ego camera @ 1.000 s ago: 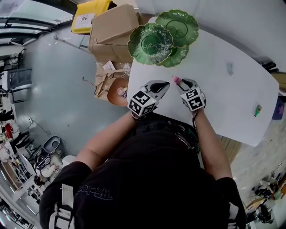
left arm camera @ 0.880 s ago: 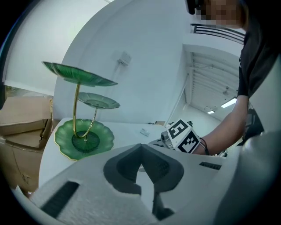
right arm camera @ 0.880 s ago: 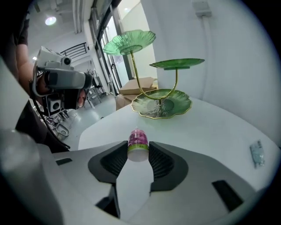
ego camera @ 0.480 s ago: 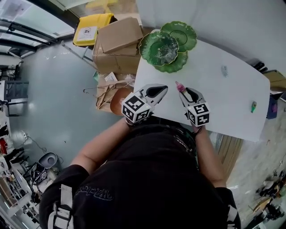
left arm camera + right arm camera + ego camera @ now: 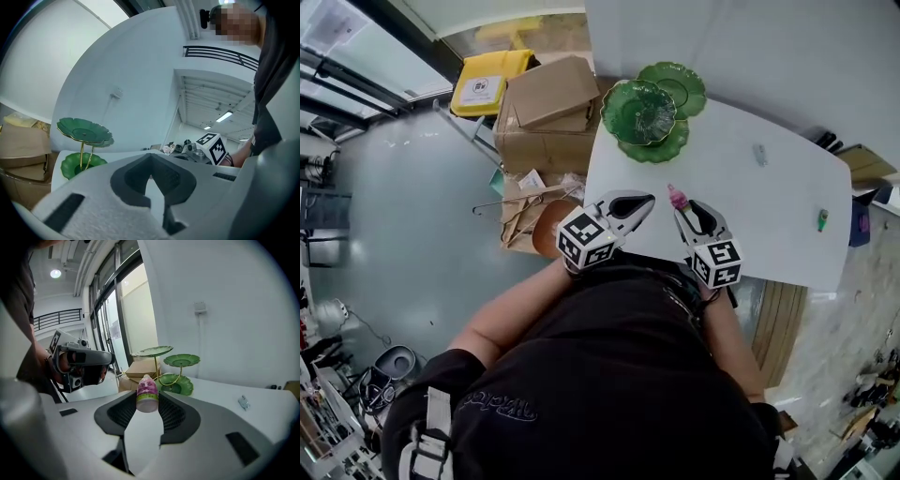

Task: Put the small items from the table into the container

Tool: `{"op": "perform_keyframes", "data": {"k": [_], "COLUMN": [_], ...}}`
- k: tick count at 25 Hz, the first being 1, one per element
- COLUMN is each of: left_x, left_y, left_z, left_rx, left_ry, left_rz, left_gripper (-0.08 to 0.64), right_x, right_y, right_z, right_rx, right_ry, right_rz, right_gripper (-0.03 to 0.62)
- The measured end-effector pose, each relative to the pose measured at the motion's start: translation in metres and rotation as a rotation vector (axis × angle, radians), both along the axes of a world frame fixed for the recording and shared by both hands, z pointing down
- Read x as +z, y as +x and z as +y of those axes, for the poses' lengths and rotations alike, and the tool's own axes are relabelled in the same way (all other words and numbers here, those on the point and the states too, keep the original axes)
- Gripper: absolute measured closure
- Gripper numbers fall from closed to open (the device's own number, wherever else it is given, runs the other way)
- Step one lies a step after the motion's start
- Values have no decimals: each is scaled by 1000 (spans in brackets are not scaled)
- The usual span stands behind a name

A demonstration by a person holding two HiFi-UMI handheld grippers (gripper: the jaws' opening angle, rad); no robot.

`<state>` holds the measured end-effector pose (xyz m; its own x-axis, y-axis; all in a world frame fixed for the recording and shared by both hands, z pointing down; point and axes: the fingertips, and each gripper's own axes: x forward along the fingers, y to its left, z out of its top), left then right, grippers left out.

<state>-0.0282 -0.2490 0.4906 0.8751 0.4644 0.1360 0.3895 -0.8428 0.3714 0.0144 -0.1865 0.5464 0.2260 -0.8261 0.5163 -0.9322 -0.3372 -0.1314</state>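
- The right tongs (image 5: 147, 405) are clamped on a small white plastic bottle with a pink label and pink cap (image 5: 147, 391). The pads press on its sides, so the jaws stand fairly wide around it.
- In the head view this bottle sits just left of the frame's centre, over the near part of the white counter (image 5: 769, 216). It appears to be held off the surface.
- The left tongs (image 5: 151, 161) have their jaws brought together with nothing between them. They hang beside the right pair, at the counter's near left edge.
- The glossy green three-tier stand of leaf-shaped dishes on a gold stem (image 5: 654, 108) stands at the counter's far left corner, in the upper middle of the head view. I take it for the container. No small item shows in its dishes, so nothing seems delivered yet.
- Left on the counter are a small pale grey packet-like thing (image 5: 759, 153) towards the upper right and a tiny green item (image 5: 822, 220) near the right edge. Both lie well apart from the stand.
- By my reckoning the task is at its start: one item in hand and on its way, two more to fetch.
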Motion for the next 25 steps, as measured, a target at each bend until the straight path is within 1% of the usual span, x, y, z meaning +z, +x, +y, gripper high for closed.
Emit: {"op": "perform_keyframes", "data": {"k": [5, 10, 17, 22, 25], "left_x": [-2, 2, 18, 35, 47], "left_y": [7, 13, 37, 61, 72], "left_z": [-6, -7, -14, -22, -23], "left_rx": [-6, 0, -30, -81, -98], "left_ry": [-8, -20, -27, -57, -53], "left_rz": [10, 1, -33, -83, -109], "left_gripper": [554, 554, 554, 554, 554], "right_x": [-5, 6, 27, 63, 87], "right_y": [7, 15, 52, 84, 103], "right_z": [-8, -9, -30, -46, -54], "right_rx": [1, 0, -43, -91, -91], "right_ry": [1, -17, -50, -121, -147], "right_rz": [23, -3, -29, -53, -85], "right_gripper": [440, 440, 439, 439, 439]}}
